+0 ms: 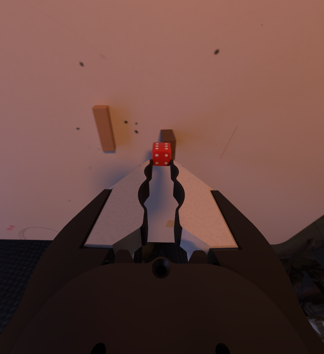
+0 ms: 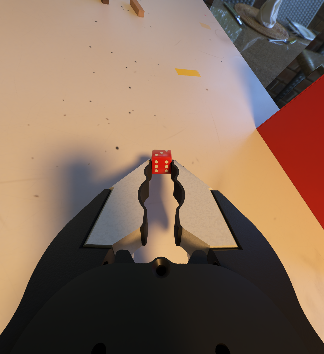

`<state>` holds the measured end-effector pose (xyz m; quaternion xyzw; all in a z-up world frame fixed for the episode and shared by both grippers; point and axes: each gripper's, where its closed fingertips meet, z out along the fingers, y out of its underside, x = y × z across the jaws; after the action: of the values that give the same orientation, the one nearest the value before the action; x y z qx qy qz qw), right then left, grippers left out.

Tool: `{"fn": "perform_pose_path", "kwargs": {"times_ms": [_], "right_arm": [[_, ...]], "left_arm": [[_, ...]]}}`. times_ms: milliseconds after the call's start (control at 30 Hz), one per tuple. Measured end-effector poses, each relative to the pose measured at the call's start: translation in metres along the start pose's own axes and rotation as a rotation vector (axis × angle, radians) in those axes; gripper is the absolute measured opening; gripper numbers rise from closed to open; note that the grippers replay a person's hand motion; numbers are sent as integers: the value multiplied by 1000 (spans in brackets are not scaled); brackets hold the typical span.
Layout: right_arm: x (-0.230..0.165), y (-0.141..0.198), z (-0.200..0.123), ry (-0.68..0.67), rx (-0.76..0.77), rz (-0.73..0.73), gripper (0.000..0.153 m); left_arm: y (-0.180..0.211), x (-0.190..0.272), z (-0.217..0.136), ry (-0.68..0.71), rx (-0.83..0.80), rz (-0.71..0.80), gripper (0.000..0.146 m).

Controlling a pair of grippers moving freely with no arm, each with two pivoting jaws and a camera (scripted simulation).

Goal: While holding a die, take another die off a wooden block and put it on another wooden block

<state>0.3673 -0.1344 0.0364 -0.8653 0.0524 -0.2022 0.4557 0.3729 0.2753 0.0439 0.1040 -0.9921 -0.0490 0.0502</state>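
Note:
My left gripper [image 1: 161,162] is shut on a red die [image 1: 161,153] with white pips, held above the table. Behind the die lies a dark wooden block [image 1: 169,137], partly hidden by it. A lighter wooden block [image 1: 104,128] lies to the left, with nothing on it. My right gripper [image 2: 161,166] is shut on a second red die [image 2: 161,161] above the table, far from the blocks. In the right wrist view the light block [image 2: 137,8] and a corner of the dark block [image 2: 105,1] show at the top edge.
The white table [image 2: 80,95] is speckled with dark spots. A strip of yellow tape [image 2: 187,72] is stuck on it. A large red panel [image 2: 310,153] stands at the right. The table's edge [image 2: 243,55] runs along the upper right.

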Motion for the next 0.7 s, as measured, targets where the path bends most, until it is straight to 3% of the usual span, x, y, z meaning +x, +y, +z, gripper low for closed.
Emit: {"fn": "perform_pose_path", "kwargs": {"times_ms": [133, 200, 267, 533, 700], "right_arm": [[0, 0, 0, 0, -1, -1, 19], [0, 0, 0, 0, -1, -2, 19], [0, 0, 0, 0, -1, -2, 19], [0, 0, 0, 0, -1, 0, 19], [1, 0, 0, 3, 0, 1, 19]], "left_arm": [[3, 9, 1, 23, 14, -12, 19], [5, 1, -3, -11, 27, -26, 51], [5, -10, -9, -51, 46, -41, 61], [3, -54, -24, -195, 67, -64, 58], [0, -49, -12, -117, 31, -35, 52]]}}
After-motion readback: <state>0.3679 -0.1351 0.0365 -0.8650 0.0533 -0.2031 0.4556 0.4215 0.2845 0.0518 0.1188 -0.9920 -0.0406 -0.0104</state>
